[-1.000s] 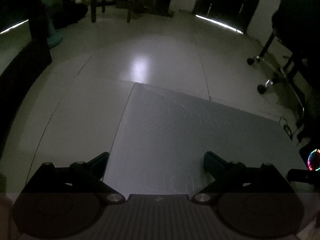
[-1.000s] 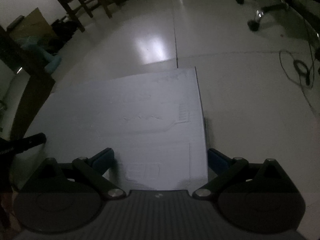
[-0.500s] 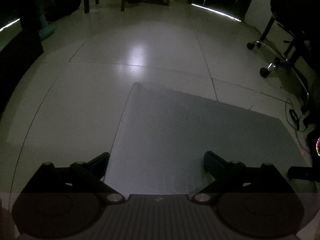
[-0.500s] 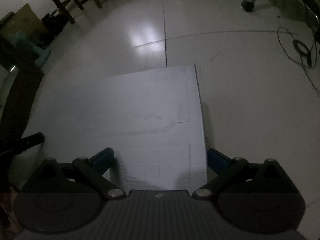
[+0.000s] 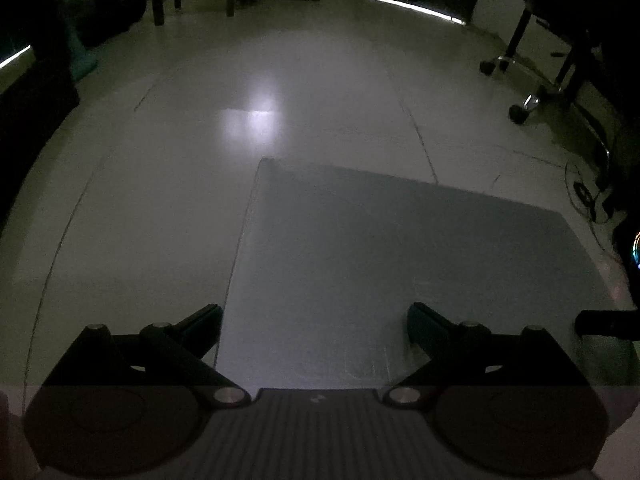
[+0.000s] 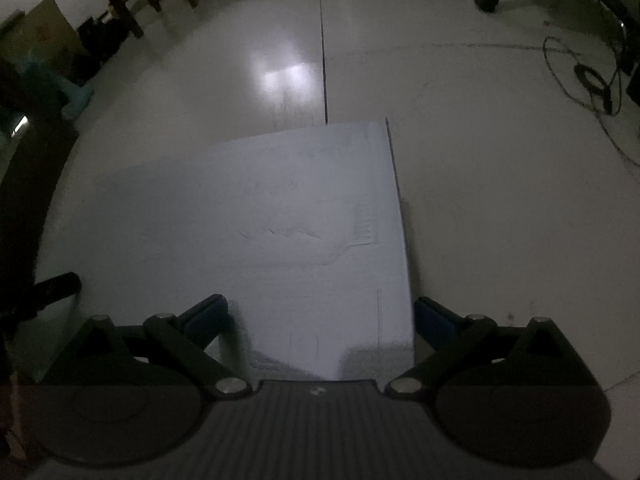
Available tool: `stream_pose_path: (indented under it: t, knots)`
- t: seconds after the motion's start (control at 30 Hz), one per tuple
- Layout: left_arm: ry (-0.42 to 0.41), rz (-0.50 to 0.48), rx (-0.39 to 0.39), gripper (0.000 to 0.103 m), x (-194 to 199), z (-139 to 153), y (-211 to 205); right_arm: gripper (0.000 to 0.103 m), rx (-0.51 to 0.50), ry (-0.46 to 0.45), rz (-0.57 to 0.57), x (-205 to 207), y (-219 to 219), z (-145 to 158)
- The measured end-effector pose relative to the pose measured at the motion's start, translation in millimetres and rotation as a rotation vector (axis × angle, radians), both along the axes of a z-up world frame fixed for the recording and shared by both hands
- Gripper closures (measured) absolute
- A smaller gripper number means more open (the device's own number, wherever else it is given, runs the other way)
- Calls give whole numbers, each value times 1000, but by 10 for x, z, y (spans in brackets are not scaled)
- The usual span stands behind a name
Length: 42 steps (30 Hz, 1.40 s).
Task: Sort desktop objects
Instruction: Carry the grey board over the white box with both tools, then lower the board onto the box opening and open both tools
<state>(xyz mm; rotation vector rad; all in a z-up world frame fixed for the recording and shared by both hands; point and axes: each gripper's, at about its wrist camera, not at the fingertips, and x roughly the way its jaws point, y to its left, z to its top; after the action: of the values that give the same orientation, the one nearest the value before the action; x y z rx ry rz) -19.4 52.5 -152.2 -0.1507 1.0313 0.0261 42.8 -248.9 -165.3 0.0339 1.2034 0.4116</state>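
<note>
Grippers, left gripper (image 5: 316,320) and right gripper (image 6: 320,316), both spread wide with nothing held, hover over pale sheet (image 6: 280,232) on floor (dim room), so a grasp comes next, needing descent onto sheet's edge.

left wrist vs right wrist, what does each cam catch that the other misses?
Left wrist only: the bright strip under a dark doorway and a multicoloured glow at the right edge. Right wrist only: a cardboard box at far left and faint embossed markings on the board. Both: the flat grey board ahead of each gripper, left gripper and right gripper both open, tiled floor, chair legs, office-chair casters.
</note>
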Motion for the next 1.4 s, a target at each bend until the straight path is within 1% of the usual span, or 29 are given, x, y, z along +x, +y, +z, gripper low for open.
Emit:
stream_pose_path:
  t: [0.1,0.23,0.37,0.5,0.57,0.83,1.03,1.1,1.13,1.2,1.27,1.33,1.4]
  knots:
    - [33,34,-26,8,-57,-134,51,2,-26,-8,21,-90,-4,-81]
    - [41,20,-8,8,-127,-253,56,2,-55,-5,51,-186,26,-167]
    - [33,6,-1,8,-169,-280,75,2,-87,-12,75,-233,75,-193]
    - [44,23,-11,8,-200,-329,108,1,-105,-9,75,-237,112,-196]
    - [40,35,-19,7,-224,-346,120,0,-114,-9,79,-232,165,-168]
    - [45,77,-50,4,-254,-398,183,0,-114,-3,73,-250,193,-129]
    - [49,79,-49,3,-263,-402,185,0,-114,6,72,-185,157,-115]
    - [64,74,-62,4,-208,-354,181,0,-118,15,73,-145,146,-92]
    - [66,76,-87,1,-188,-308,210,0,-121,22,71,-129,140,-76]
    - [68,82,-136,1,-148,-206,266,0,-116,36,61,-112,109,-1]
    - [81,70,-153,1,-90,-50,277,0,-118,51,48,-98,80,82]
    - [106,27,-114,0,-24,160,217,0,-114,60,37,-77,43,246]
    - [126,-29,-47,0,35,426,121,0,-128,41,35,-37,22,519]
